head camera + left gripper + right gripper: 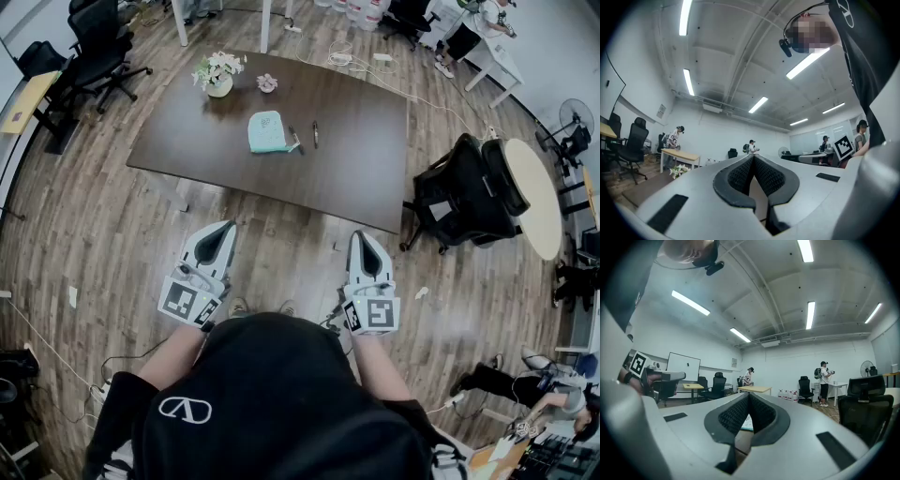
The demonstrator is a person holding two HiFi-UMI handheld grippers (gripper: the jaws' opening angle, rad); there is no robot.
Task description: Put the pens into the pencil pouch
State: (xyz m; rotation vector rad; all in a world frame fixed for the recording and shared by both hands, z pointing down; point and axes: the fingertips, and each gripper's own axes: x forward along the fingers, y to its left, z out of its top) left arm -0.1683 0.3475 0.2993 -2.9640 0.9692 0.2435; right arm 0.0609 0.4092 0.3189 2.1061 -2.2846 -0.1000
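Stood on the wooden floor (pixel 112 225), well back from the dark table (pixel 356 159). Held the left gripper (pixel 226 228) and the right gripper (pixel 362 236) out in front at about the same height, side by side and well apart, both short of the table's near edge and over bare floor. Had both pairs of jaws pressed fully together, the ribbed dark pads meeting along a thin seam at the tips, with nothing gripped in either. Saw the teal pencil pouch (pixel 266 131) lying flat on the tabletop, toward its far side and a little left of the middle. Found two pens just to its right: the inner pen (pixel 293 141) slanted close against the pouch's right edge, contact too small to judge, and the outer pen (pixel 315 134) a little further right, clear of the pouch and lying on bare wood. Could not tell whether the pouch was zipped or unzipped. Noted a flower pot (pixel 218 73) with white blooms near the table's far left corner and a smaller pinkish posy (pixel 267 83) just beside it. Noted a black office chair (pixel 459 197) at the table's right end, with a round table (pixel 534 197) beyond. Made out other people at distant desks in both gripper views.
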